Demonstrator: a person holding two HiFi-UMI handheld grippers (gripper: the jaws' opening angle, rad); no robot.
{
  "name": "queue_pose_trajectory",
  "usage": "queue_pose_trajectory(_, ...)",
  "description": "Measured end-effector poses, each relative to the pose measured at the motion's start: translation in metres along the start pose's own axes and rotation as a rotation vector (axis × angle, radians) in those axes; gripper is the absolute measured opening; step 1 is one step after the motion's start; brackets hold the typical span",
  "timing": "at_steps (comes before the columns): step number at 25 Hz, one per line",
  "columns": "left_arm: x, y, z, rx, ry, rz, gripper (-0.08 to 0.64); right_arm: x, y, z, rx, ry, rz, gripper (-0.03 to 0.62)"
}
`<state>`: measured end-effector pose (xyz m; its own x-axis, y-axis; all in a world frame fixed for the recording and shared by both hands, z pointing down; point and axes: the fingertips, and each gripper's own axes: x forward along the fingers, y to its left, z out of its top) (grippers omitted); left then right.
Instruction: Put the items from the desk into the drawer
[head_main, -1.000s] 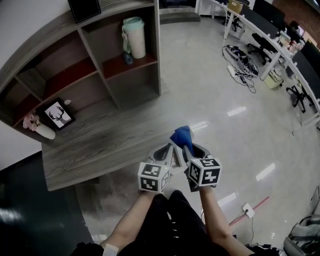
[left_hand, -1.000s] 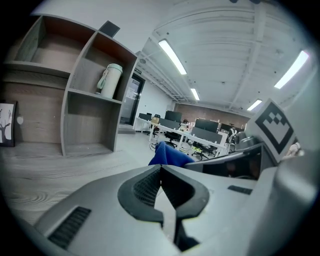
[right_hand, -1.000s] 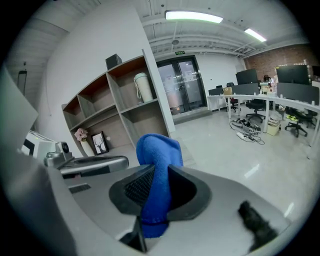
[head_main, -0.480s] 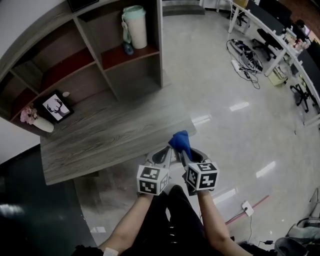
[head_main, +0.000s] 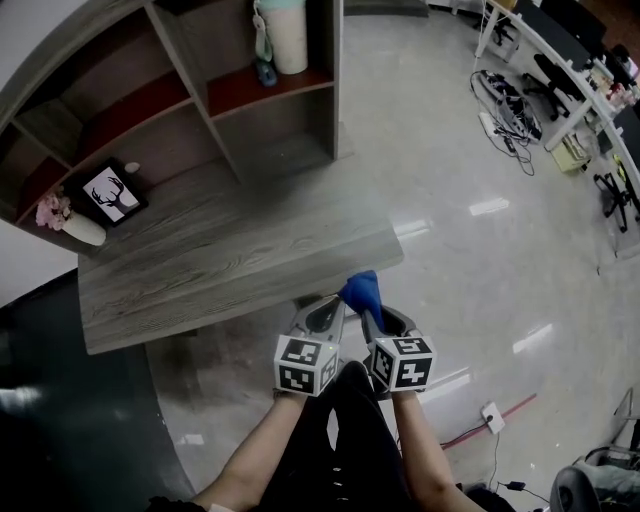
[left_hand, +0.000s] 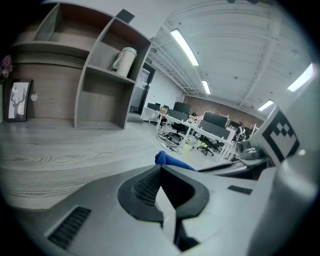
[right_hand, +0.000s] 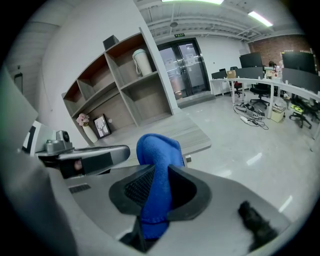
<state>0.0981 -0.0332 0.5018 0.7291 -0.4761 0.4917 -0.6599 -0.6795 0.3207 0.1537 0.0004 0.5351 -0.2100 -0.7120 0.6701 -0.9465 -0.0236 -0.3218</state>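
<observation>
- Compared with one second earlier, both grippers show lower and closer to the person's body in the head view. The shelf unit has slid towards the top of the frame.
- The blue cloth, earlier seen over the desk's top, now shows at the front edge of the desk, just ahead of the tips.
- The grip is unchanged: the right gripper is clamped on the blue cloth, both pads pressing its folded middle.
- The left gripper has its jaws pressed together with nothing between them, as the left gripper view confirms. It lies just beside the right gripper, almost parallel to it.
- The cloth's long axis runs along the right gripper's jaws.
- Its rounded free end projects beyond the tips, pointing away from the person towards the desk. Its other end trails back between the jaws.
- From the left gripper, the cloth appears just ahead of the tips and to the right.
- A framed deer picture stands well ahead of the left gripper, on the far left of the desk.
</observation>
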Motion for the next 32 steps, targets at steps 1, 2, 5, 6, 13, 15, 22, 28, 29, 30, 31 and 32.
queue_pose_trajectory(1, 0.001, 0.001, -0.003, -0.004, 0.003, 0.002, 0.011, 0.002, 0.000, -0.004, 0.001, 0.008, 0.002, 0.084)
queue_pose_trajectory(2, 0.001, 0.002, -0.006, -0.009, 0.007, 0.005, 0.011, 0.004, 0.001, -0.009, 0.004, 0.016, 0.005, 0.084)
queue_pose_trajectory(5, 0.004, 0.009, -0.019, -0.023, 0.021, 0.018, 0.011, 0.013, 0.001, -0.023, 0.009, 0.043, 0.013, 0.084)
queue_pose_trajectory(6, 0.005, 0.012, -0.024, -0.027, 0.028, 0.023, 0.011, 0.016, 0.002, -0.028, 0.009, 0.052, 0.015, 0.084)
queue_pose_trajectory(13, 0.006, 0.032, -0.054, -0.064, 0.059, 0.066, 0.011, 0.036, 0.003, -0.051, 0.005, 0.096, 0.037, 0.084)
queue_pose_trajectory(15, 0.006, 0.035, -0.060, -0.072, 0.060, 0.076, 0.011, 0.042, 0.001, -0.055, -0.004, 0.106, 0.041, 0.086)
queue_pose_trajectory(22, 0.009, 0.050, -0.083, -0.083, 0.072, 0.098, 0.011, 0.071, -0.003, -0.077, -0.006, 0.138, 0.044, 0.086)
queue_pose_trajectory(28, 0.016, 0.063, -0.096, -0.088, 0.075, 0.099, 0.011, 0.095, -0.008, -0.085, -0.005, 0.162, 0.039, 0.086)
queue_pose_trajectory(29, 0.017, 0.065, -0.097, -0.091, 0.074, 0.100, 0.011, 0.099, -0.007, -0.085, -0.008, 0.165, 0.040, 0.086)
queue_pose_trajectory(30, 0.018, 0.067, -0.097, -0.093, 0.073, 0.100, 0.011, 0.104, -0.006, -0.085, -0.012, 0.166, 0.042, 0.086)
queue_pose_trajectory(31, 0.019, 0.069, -0.098, -0.095, 0.072, 0.100, 0.011, 0.108, -0.006, -0.084, -0.018, 0.164, 0.042, 0.086)
queue_pose_trajectory(32, 0.020, 0.070, -0.098, -0.096, 0.071, 0.101, 0.011, 0.113, -0.006, -0.084, -0.024, 0.160, 0.041, 0.086)
